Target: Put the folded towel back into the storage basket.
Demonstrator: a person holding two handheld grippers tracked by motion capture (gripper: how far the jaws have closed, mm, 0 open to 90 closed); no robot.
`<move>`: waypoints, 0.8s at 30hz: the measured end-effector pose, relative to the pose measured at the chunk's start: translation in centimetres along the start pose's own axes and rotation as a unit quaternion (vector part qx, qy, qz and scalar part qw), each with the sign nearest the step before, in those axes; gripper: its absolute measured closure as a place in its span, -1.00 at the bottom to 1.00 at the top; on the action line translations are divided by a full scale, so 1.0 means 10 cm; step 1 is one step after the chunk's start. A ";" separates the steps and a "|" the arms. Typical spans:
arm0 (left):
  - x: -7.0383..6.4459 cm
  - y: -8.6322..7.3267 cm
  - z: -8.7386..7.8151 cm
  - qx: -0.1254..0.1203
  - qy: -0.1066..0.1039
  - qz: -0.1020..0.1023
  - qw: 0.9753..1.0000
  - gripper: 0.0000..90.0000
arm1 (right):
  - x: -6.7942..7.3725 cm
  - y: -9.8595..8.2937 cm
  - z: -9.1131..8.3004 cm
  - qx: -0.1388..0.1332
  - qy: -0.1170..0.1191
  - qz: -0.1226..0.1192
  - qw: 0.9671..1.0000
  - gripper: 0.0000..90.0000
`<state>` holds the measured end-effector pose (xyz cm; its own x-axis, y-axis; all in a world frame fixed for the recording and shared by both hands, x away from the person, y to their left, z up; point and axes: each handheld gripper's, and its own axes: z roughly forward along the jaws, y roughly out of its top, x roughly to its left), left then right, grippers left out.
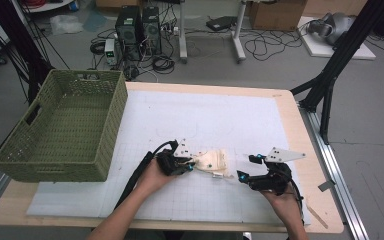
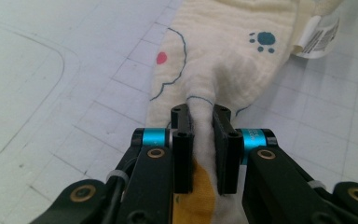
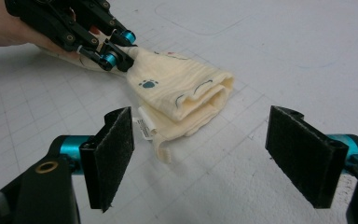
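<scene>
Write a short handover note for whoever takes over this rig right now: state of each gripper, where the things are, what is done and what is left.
Left gripper: shut on a pinched fold of the cream cloth.
Right gripper: open, hovering near the cloth's other end, holding nothing.
Cloth: folded, lying on the white mat near the table's middle; its label faces the right gripper.
Green basket: at the table's left, nothing seen inside.
Done: cloth folded and gripped.
Left: probably moving it into the basket.

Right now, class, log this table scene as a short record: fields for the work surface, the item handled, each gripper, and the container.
surface: white grid mat on a wooden table
item: folded cream cloth with printed paw marks
left gripper: shut on the cloth
right gripper: open, apart from the cloth
container: green basket, at the table's left
</scene>
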<state>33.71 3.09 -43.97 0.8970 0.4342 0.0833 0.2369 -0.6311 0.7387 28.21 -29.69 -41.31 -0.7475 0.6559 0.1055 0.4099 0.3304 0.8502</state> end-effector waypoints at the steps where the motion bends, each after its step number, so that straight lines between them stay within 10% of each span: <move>1: 0.00 0.00 0.00 0.000 0.003 -0.002 1.000 0.78 | 0.00 0.00 0.00 -0.001 0.000 0.001 1.000 -0.49; 24: 0.10 0.05 -0.36 -0.057 0.021 -0.064 0.996 0.79 | -0.03 -0.01 -0.01 -0.005 0.000 0.003 1.000 -0.49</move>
<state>33.37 5.53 -41.13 0.8450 0.5346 0.0090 0.3029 -0.4925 0.8159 28.37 -29.99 -41.34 -0.7449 0.6580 0.1101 0.4093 0.3204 0.8543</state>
